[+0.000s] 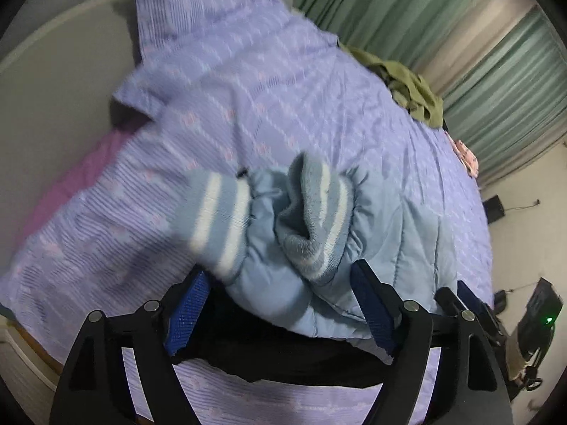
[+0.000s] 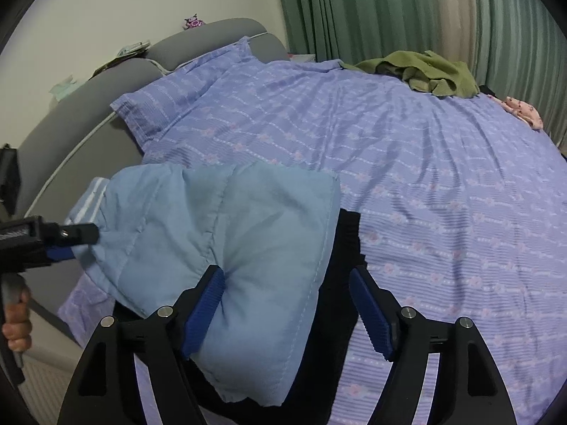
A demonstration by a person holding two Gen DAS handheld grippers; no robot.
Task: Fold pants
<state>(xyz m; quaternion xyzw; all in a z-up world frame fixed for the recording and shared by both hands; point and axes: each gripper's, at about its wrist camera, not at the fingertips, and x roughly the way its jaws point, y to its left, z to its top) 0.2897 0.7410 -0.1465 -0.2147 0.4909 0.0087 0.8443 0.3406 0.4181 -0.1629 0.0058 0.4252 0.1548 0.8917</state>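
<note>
I am working over the light blue padded pants (image 2: 226,248), which are lying bunched on the near edge of the bed (image 2: 425,184), on top of a dark garment (image 2: 343,248). The long axis is running left to right across both grippers. The right gripper (image 2: 288,304) is standing wide, its left pad touching the fabric, nothing clamped. The left gripper (image 1: 283,304) is also standing open, just short of the striped cuffs (image 1: 312,212). An olive garment (image 2: 425,71) is lying well apart; nothing is obstructing.
</note>
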